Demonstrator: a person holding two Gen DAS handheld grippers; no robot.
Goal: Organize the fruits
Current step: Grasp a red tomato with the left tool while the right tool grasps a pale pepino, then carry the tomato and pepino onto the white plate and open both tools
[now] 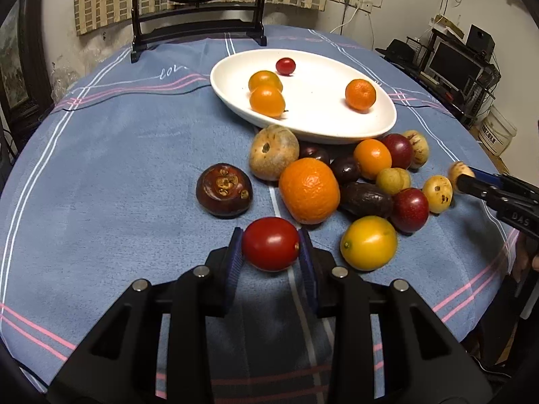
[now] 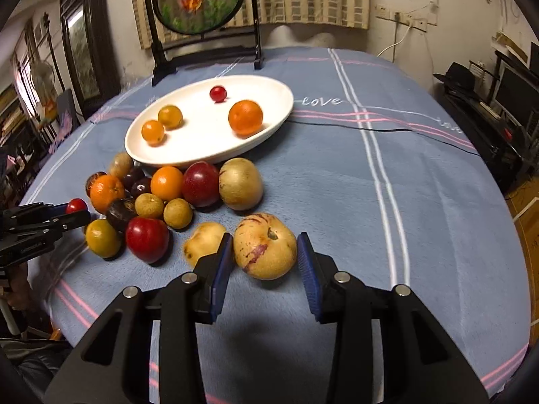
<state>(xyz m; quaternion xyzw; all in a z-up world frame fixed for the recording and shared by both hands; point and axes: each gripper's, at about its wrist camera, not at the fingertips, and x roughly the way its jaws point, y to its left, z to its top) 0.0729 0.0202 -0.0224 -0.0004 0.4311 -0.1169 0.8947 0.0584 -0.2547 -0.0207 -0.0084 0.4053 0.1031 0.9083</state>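
My left gripper (image 1: 270, 237) is shut on a red tomato (image 1: 269, 250), held just above the blue tablecloth; in the right wrist view it shows at the left edge (image 2: 75, 212). My right gripper (image 2: 265, 240) has both blue pads against a yellow fruit with purple streaks (image 2: 264, 257) at the pile's near right side. The white oval plate (image 1: 370, 128) (image 2: 202, 160) lies behind the pile. It holds a small red tomato (image 1: 285, 66), two yellow-orange fruits and a mandarin (image 1: 360, 94).
Several loose fruits lie in front of the plate: a large orange (image 1: 308, 190), a dark brown fruit (image 1: 224, 190) off to the left, red plums, yellow and tan ones. A black-framed round screen (image 2: 202, 0) stands at the table's far edge. A black cable (image 2: 387, 130) crosses the cloth.
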